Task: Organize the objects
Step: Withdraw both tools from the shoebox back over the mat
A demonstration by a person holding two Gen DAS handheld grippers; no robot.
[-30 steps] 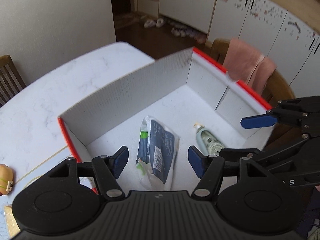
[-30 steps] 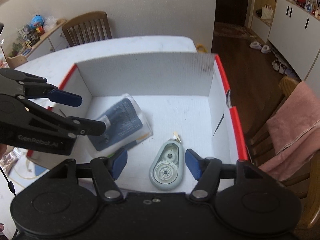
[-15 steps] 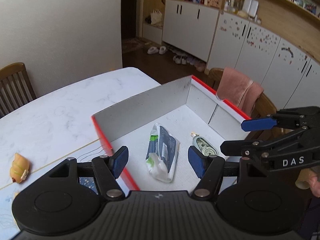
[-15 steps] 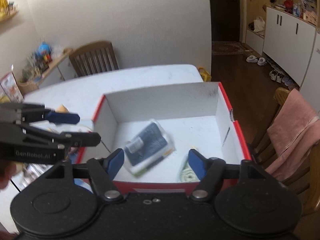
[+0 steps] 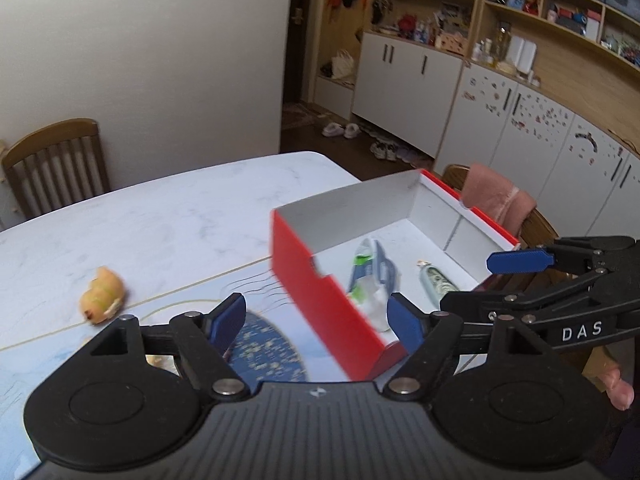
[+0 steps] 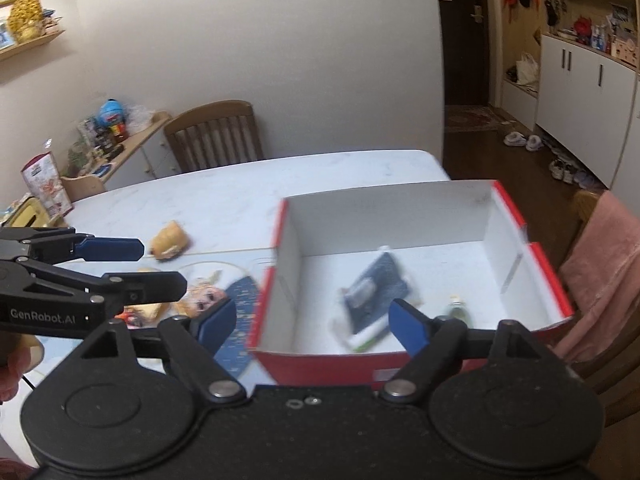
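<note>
White marble-look table (image 5: 168, 216) carried the red cardboard box with white inside (image 6: 384, 216). In the box lay the dark blue plastic pouch (image 6: 376, 292) and, at its 3 o'clock, the pale green tape dispenser (image 5: 434, 282). A tan bread-shaped toy (image 5: 102, 294) sat loose at the box's 9 o'clock. My left gripper (image 5: 316, 320) and right gripper (image 6: 310, 318) had just been opening, both wide and empty. Risk: clipping the box's near wall, shoving it.

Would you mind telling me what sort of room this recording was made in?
Most likely a home dining area by the entrance: a white marble-look table with wooden chairs, white cabinets under cluttered shelves, and shoes on the floor by the doorway.
</note>
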